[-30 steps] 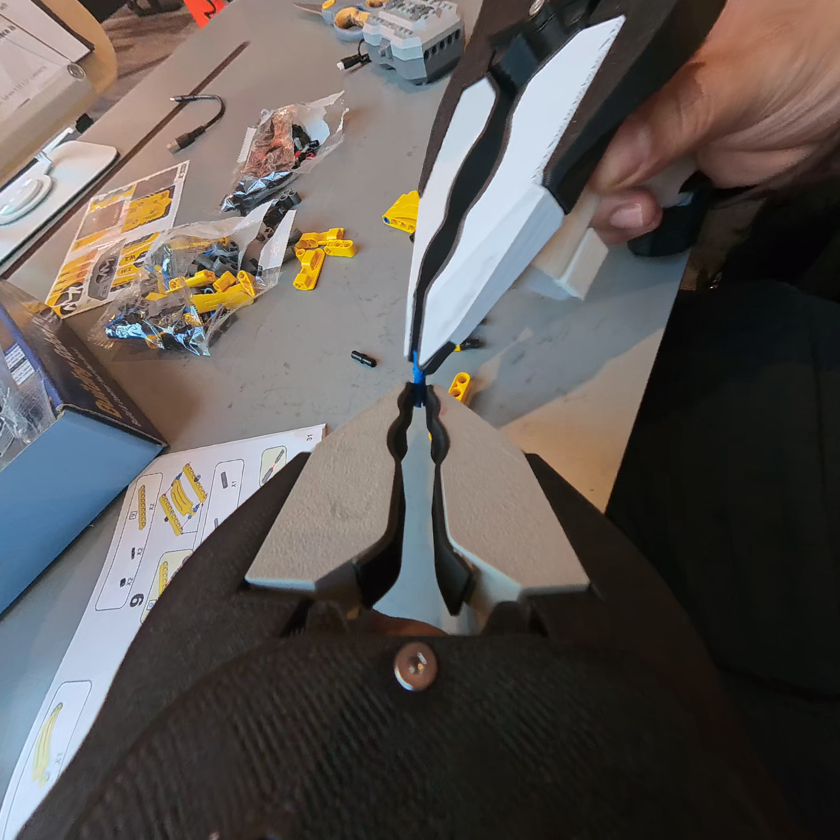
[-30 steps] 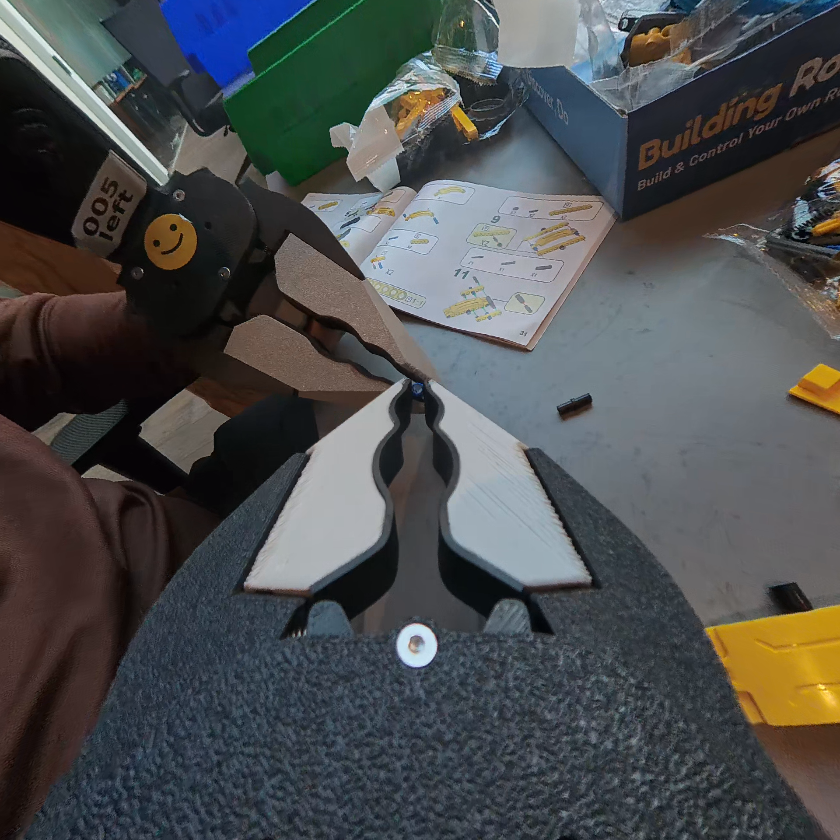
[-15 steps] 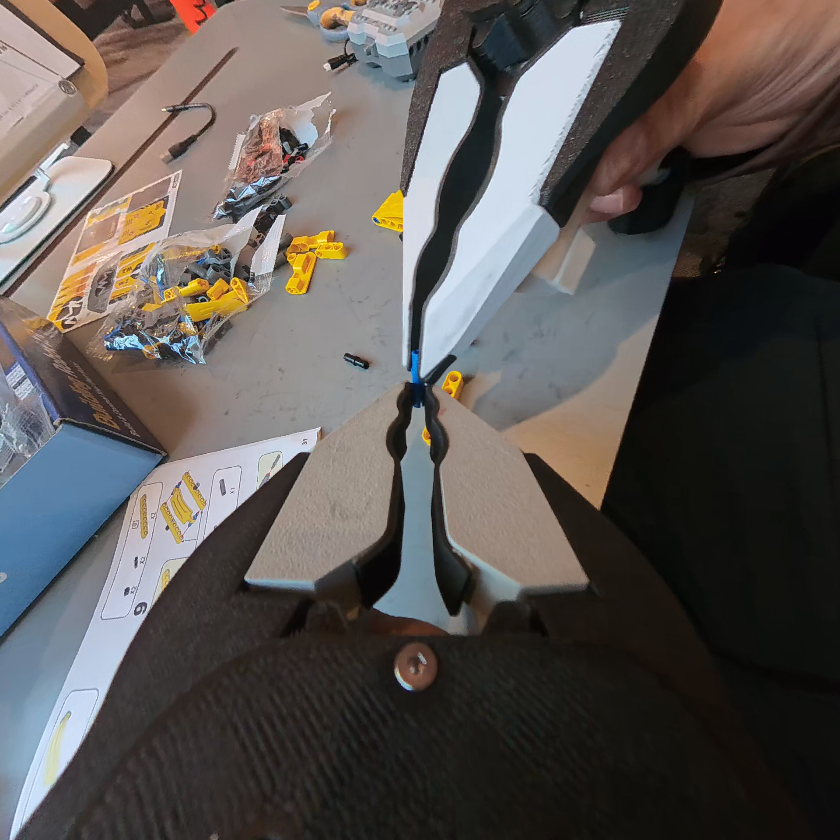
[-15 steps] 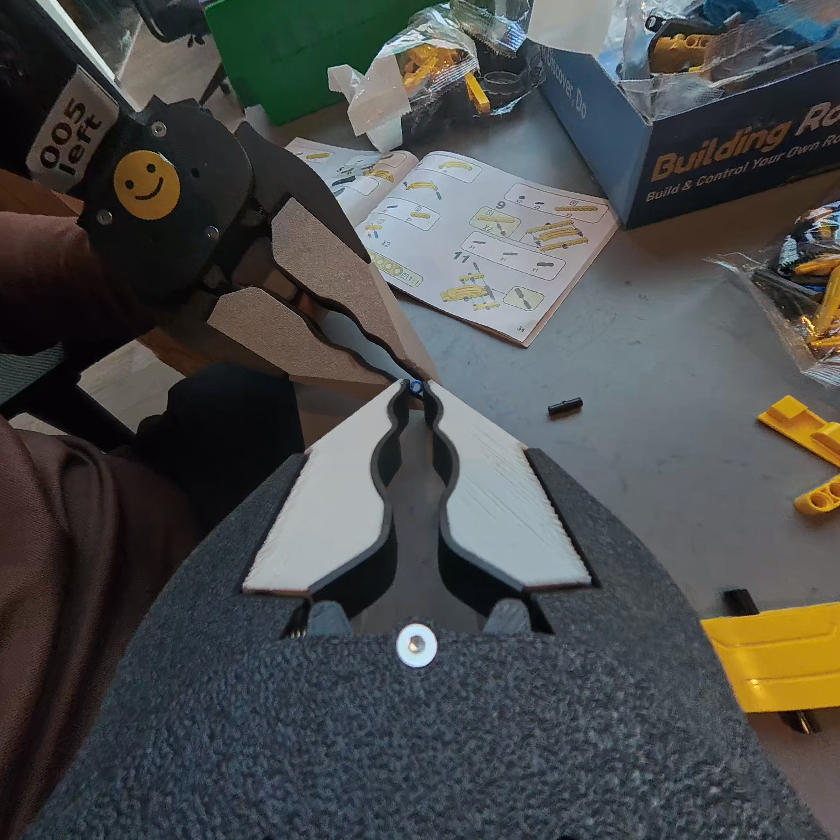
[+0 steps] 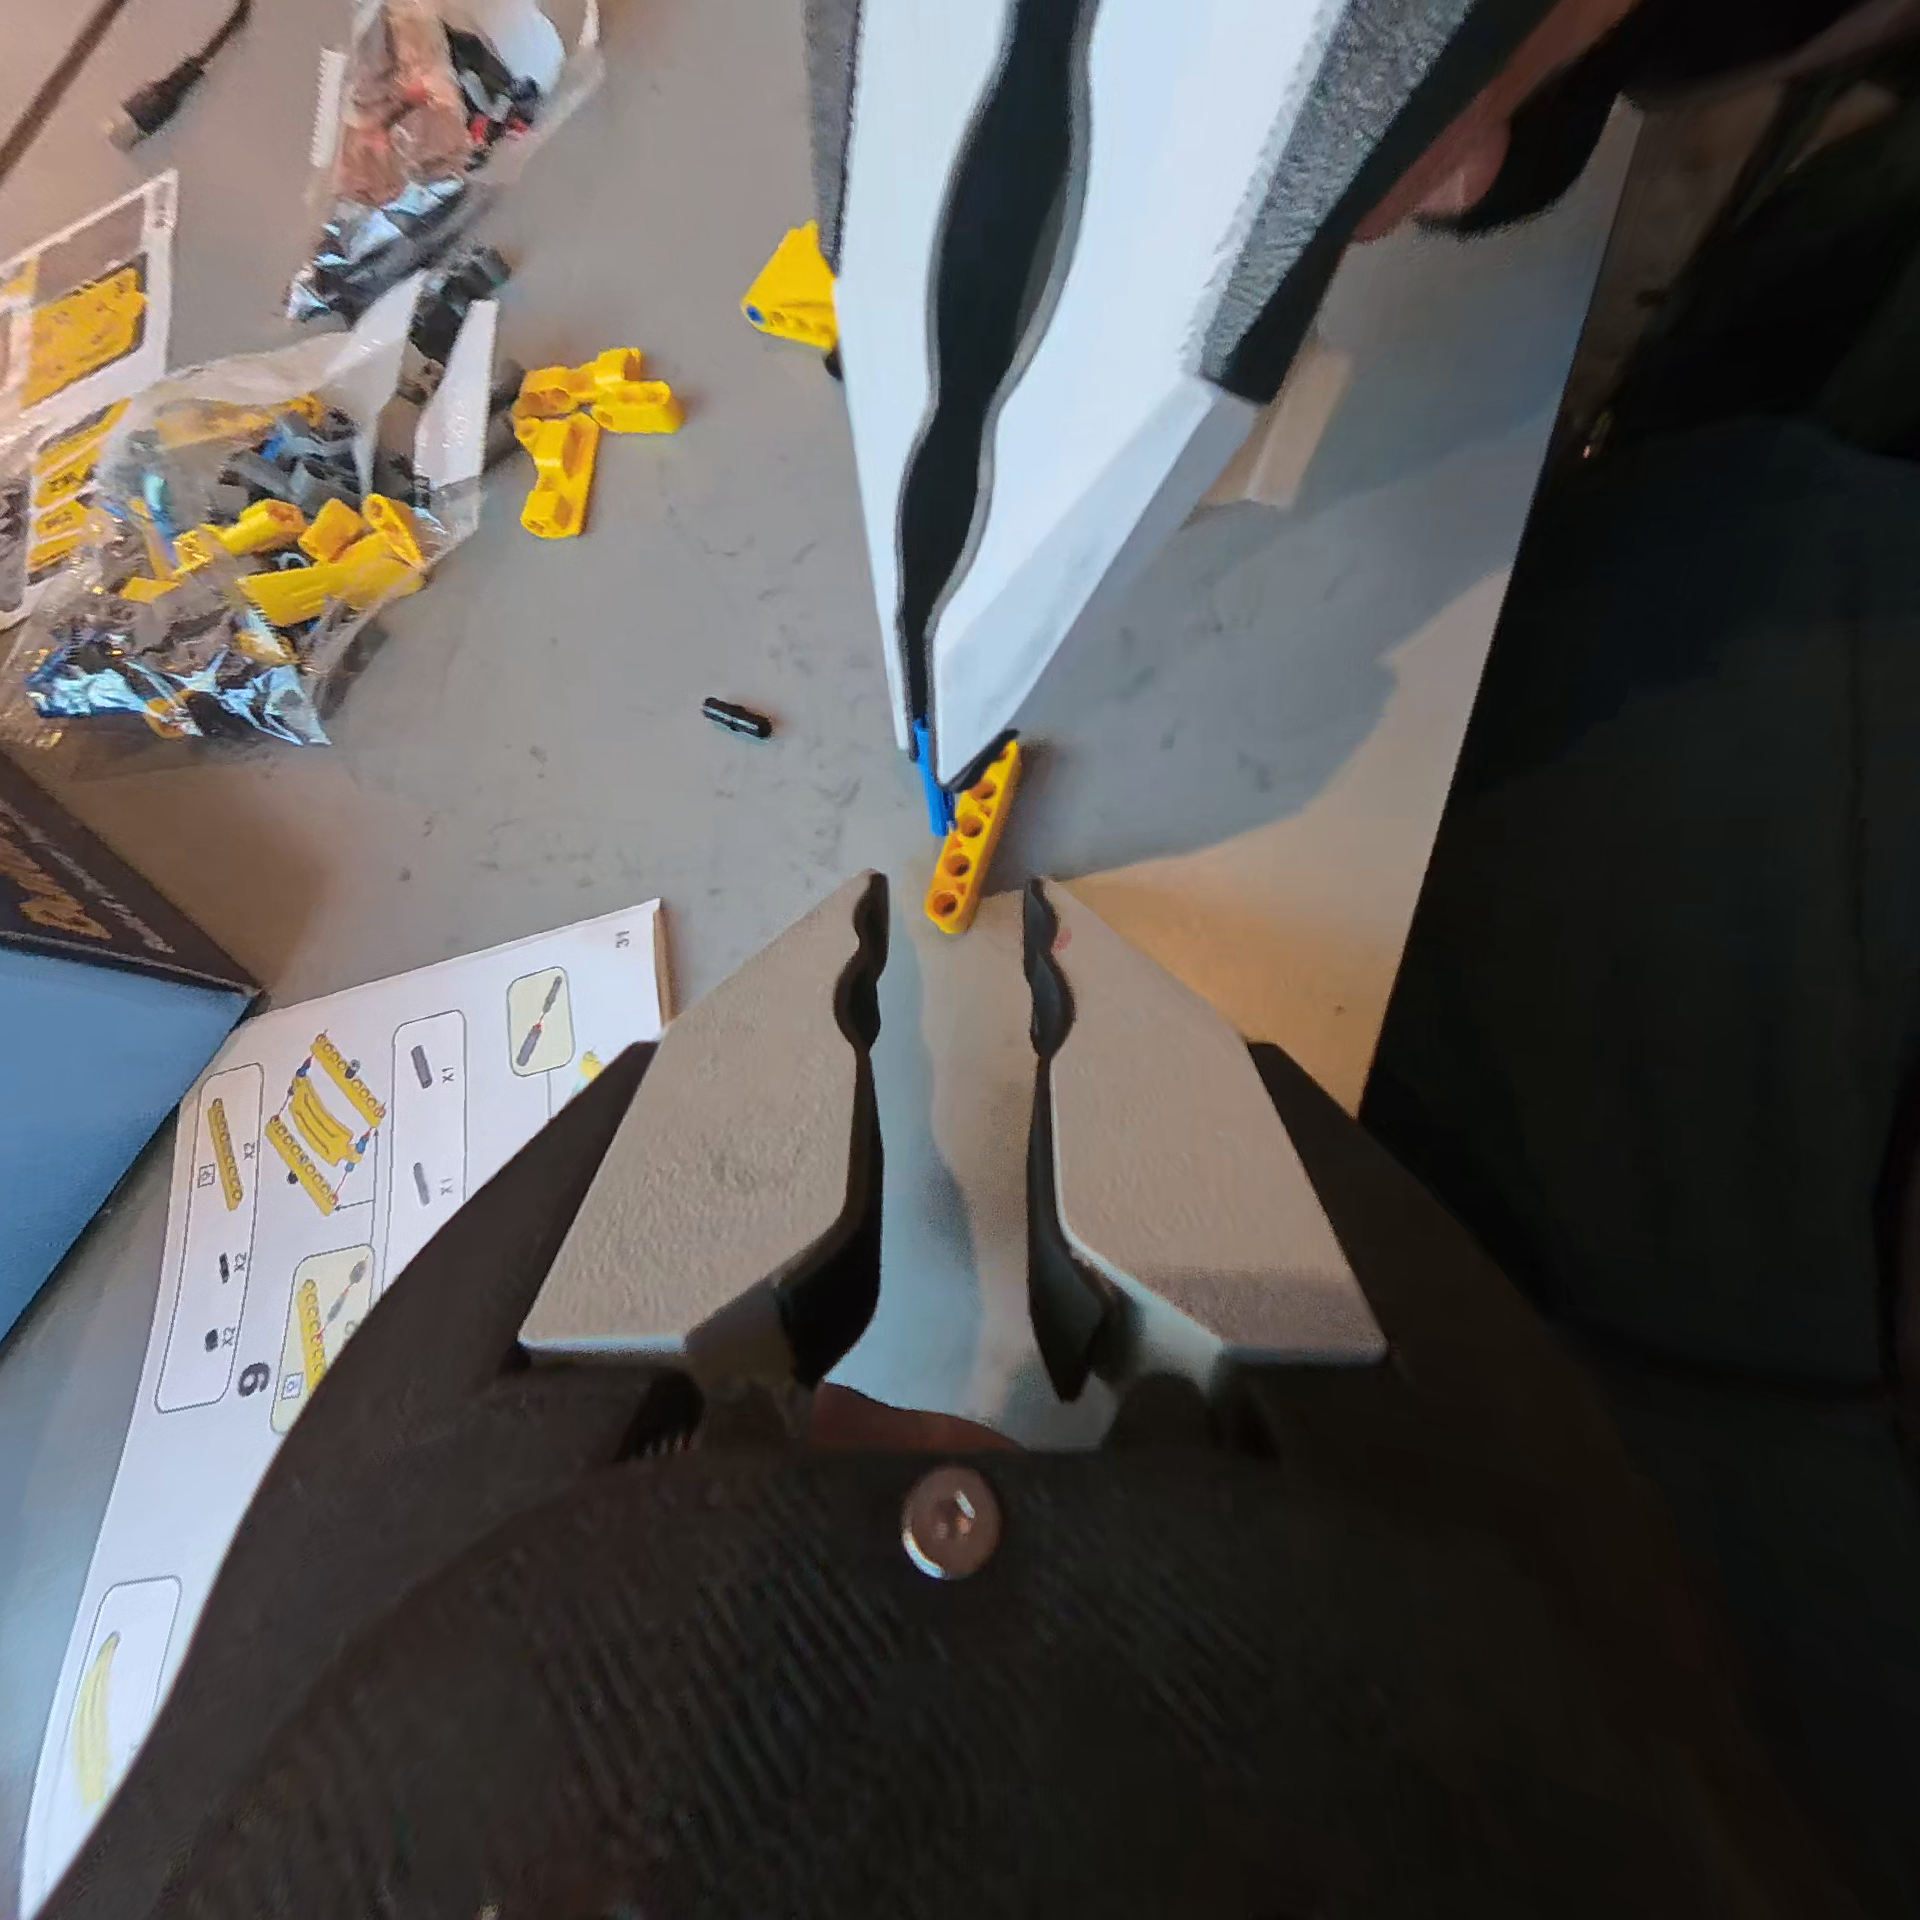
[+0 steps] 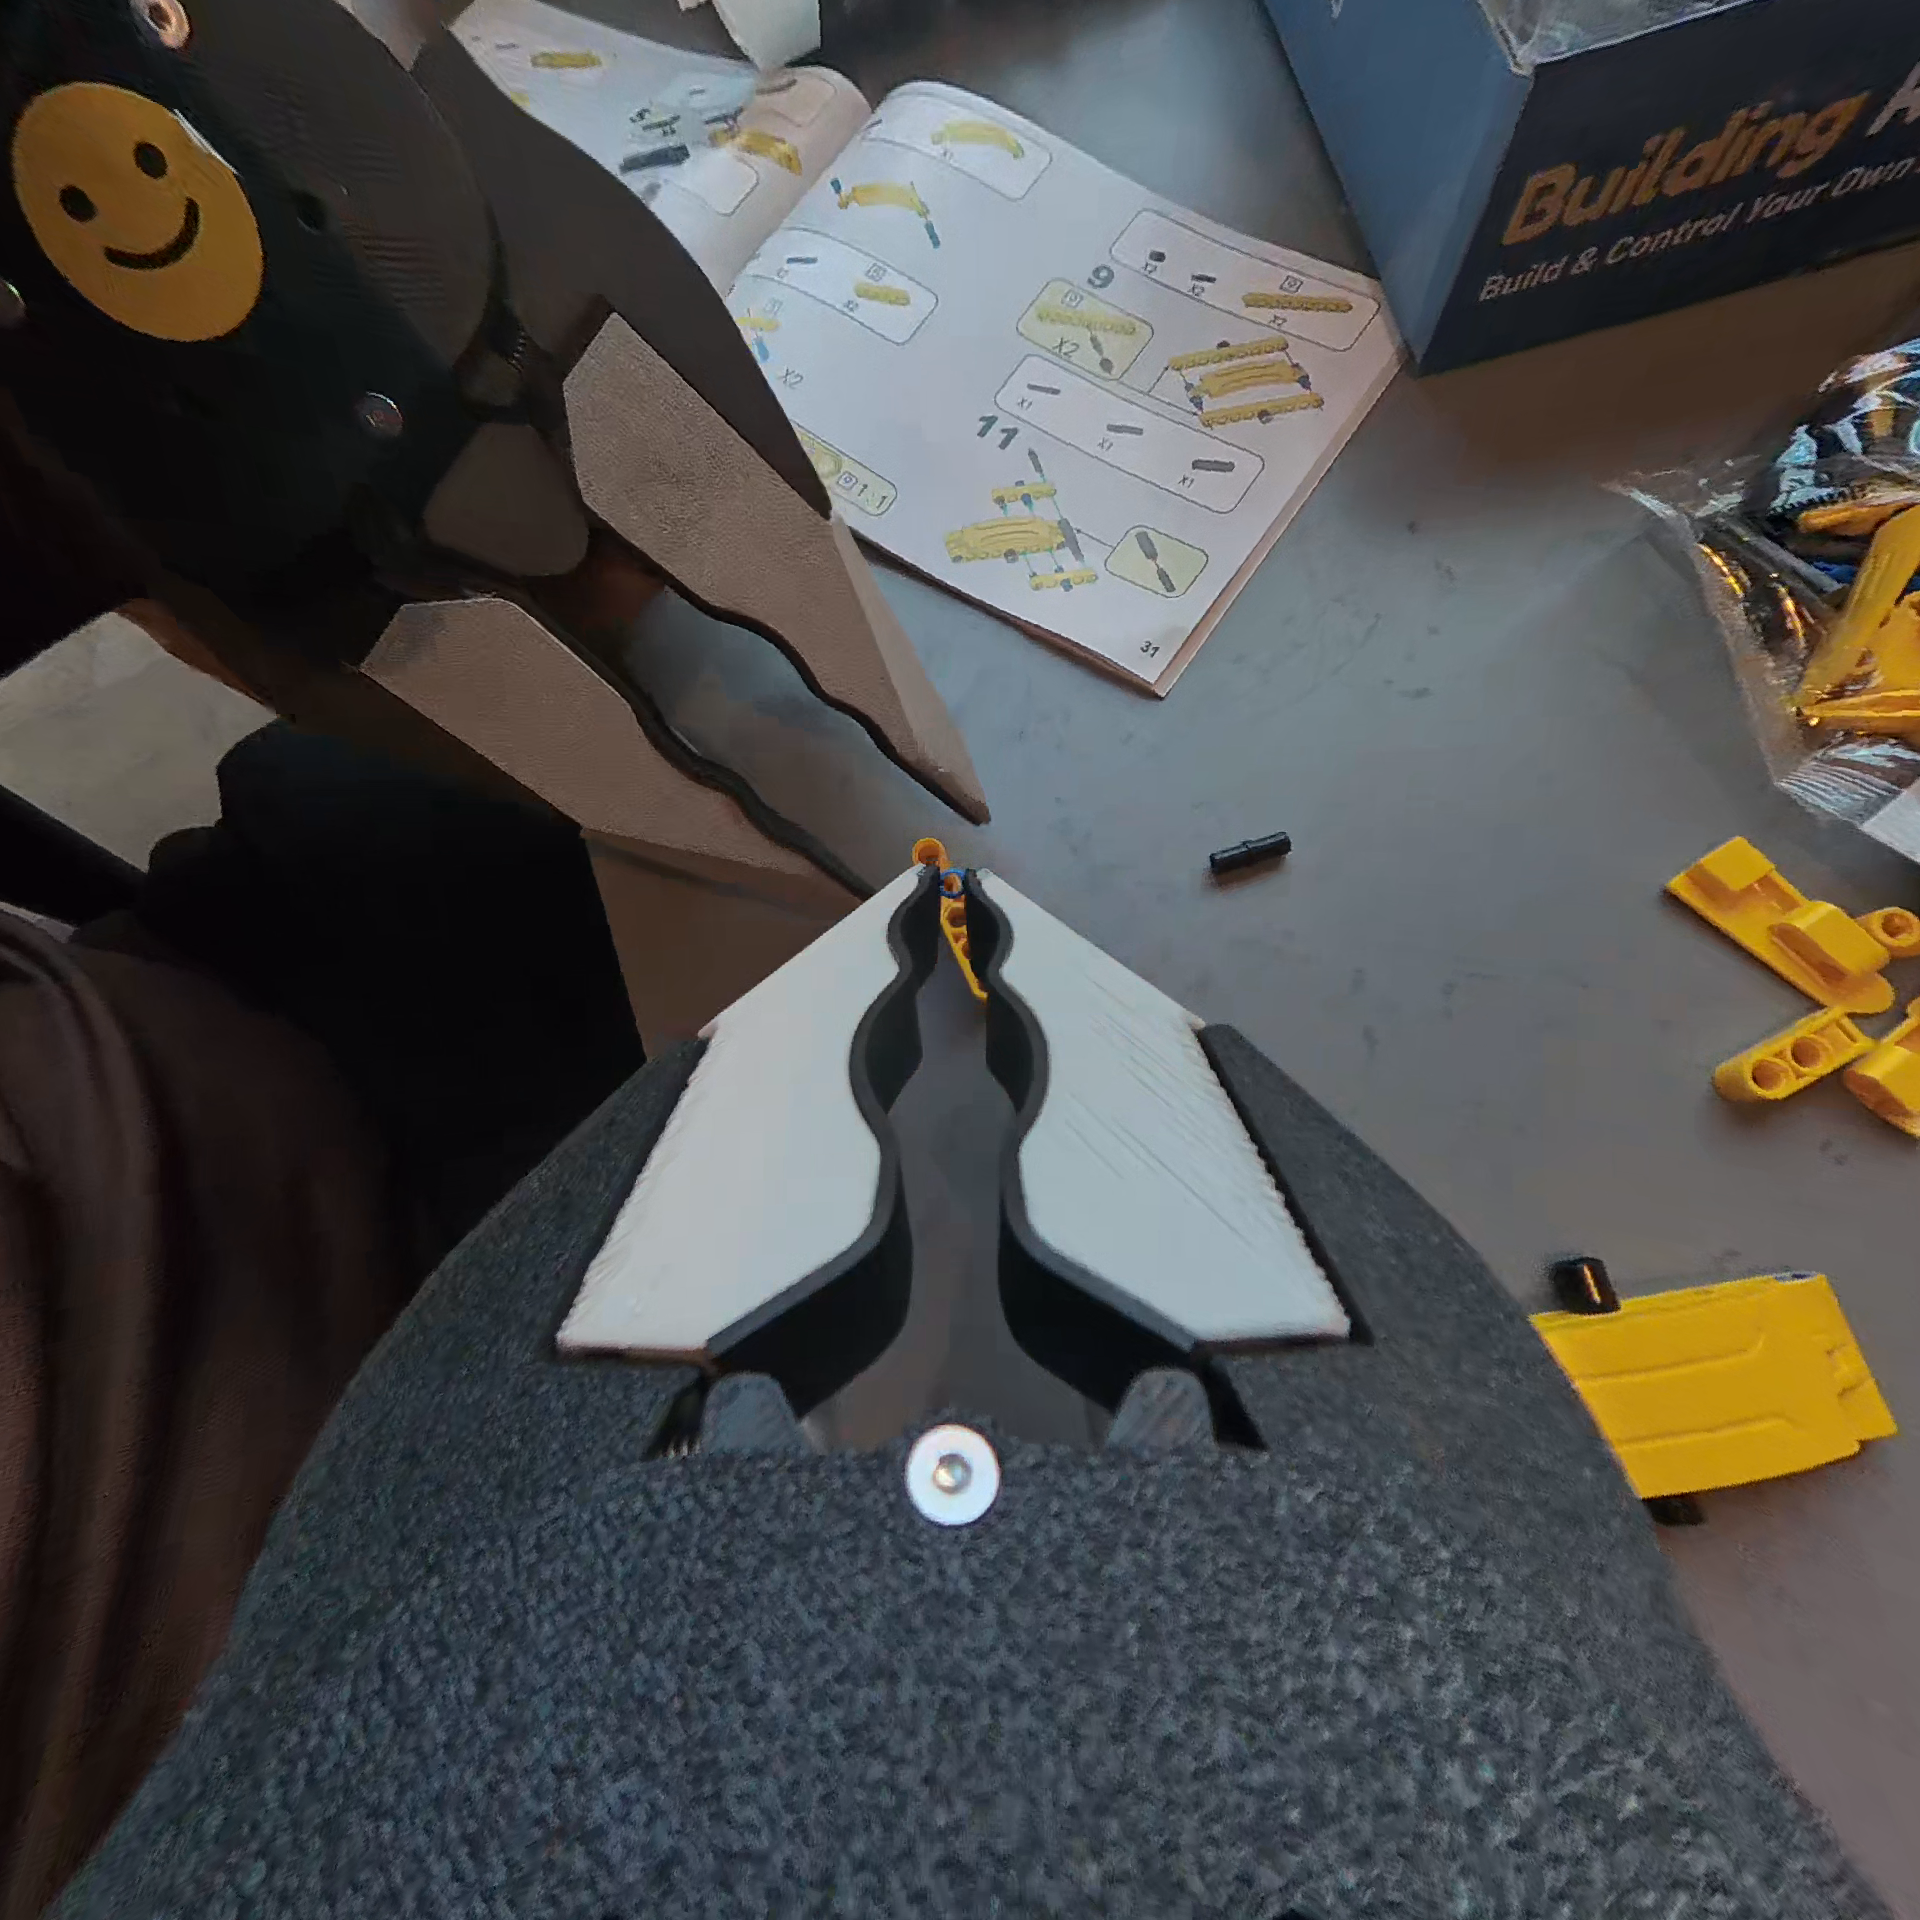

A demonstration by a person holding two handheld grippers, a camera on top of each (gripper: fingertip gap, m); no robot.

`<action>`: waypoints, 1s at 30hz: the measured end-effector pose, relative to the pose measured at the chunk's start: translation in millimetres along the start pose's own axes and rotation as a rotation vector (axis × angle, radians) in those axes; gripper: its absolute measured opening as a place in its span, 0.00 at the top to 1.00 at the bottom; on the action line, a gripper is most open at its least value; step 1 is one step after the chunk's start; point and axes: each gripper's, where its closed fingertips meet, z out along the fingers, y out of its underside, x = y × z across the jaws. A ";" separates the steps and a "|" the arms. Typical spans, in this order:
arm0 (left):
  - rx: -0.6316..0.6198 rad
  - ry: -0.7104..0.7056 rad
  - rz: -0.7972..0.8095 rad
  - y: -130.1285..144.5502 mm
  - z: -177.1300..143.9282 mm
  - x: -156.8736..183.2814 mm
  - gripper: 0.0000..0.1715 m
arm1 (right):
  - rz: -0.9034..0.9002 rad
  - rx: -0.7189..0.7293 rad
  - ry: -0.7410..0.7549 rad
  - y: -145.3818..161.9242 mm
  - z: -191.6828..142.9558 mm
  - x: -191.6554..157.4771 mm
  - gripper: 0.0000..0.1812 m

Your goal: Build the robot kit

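**Two grippers over a grey table strewn with parts**

Grey table carries the whole scene. From left to right in the left wrist view we see a blue box, a bag of yellow and dark parts, an open booklet, loose yellow connectors and a black pin. Our left gripper, grey-fingered, is spread, holding nothing; a yellow beam lies on the table just beyond its tips. Our right gripper, white-fingered, comes down from above, its tips pressed together on a blue pin that touches the beam.

In the right wrist view the left gripper sits at left, the right gripper at centre with the pin pinched over the beam, and a yellow panel lies at far right.
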 end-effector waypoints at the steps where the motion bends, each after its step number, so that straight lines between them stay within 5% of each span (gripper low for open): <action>1: -0.001 0.000 0.013 -0.4 0.8 1.3 0.89 | -0.006 -0.016 0.003 1.6 1.0 -0.1 0.98; 6: -0.014 0.002 -0.005 1.2 2.5 -0.2 0.96 | -0.026 -0.062 0.020 5.2 3.5 0.0 0.98; 30: -0.012 -0.005 0.009 0.6 3.1 0.3 0.96 | -0.169 -0.293 0.085 7.3 5.2 0.2 0.98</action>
